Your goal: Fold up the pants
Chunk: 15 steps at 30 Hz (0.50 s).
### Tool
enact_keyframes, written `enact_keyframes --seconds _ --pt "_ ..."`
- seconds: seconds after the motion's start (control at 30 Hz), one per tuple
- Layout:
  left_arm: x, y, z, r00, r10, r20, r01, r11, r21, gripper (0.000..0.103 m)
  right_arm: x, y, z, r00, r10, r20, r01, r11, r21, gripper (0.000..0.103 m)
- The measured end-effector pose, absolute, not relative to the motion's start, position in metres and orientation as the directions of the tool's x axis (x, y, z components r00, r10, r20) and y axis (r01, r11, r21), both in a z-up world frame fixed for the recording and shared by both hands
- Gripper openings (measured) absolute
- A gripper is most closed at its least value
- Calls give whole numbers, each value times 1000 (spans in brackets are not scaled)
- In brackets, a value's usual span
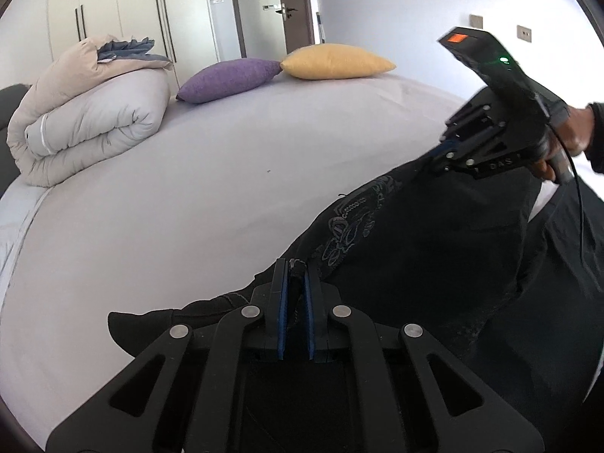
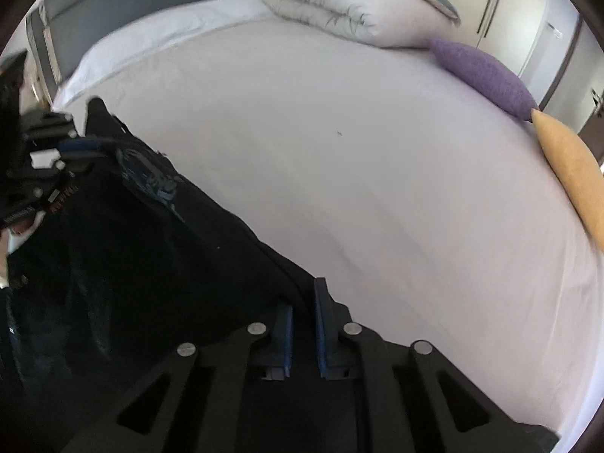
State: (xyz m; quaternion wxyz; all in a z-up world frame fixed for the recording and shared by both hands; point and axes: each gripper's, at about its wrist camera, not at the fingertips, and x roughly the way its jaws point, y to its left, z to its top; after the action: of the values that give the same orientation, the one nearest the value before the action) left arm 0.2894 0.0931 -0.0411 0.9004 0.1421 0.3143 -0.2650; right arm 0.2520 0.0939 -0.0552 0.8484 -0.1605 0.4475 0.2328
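Pants (image 1: pixel 415 249): stretched between both grippers above the bed (image 1: pixel 188 196), long axis running from one to the other.
Left hand-held gripper (image 1: pixel 295 268): clamped on one end's edge.
Right hand-held gripper (image 2: pixel 304 294): pinching the opposite edge.

A home bedroom is showing here: a wide bed (image 1: pixel 170 207) is lying under a pale sheet, carrying a rolled duvet (image 1: pixel 90 113) and 2 cushions, purple (image 1: pixel 226 77) and yellow (image 1: pixel 336 61), with wardrobe doors (image 1: pixel 124 11) standing behind.

Rolled duvet (image 1: pixel 90 113), purple cushion (image 1: pixel 226 79) touching yellow cushion (image 1: pixel 336 61), on pale bedsheet (image 1: pixel 188 207).
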Motion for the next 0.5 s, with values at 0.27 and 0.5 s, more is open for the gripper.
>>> enact_keyframes --seconds 0.27,0.5 --pt "268 106 -28 668 -388 -635 538 842 51 7 220 112 -37 515 360 -778 -500 863 69 5" --pt "220 126 -20 662 -395 -637 521 854 13 7 179 154 -44 481 438 -760 -567 816 112 5"
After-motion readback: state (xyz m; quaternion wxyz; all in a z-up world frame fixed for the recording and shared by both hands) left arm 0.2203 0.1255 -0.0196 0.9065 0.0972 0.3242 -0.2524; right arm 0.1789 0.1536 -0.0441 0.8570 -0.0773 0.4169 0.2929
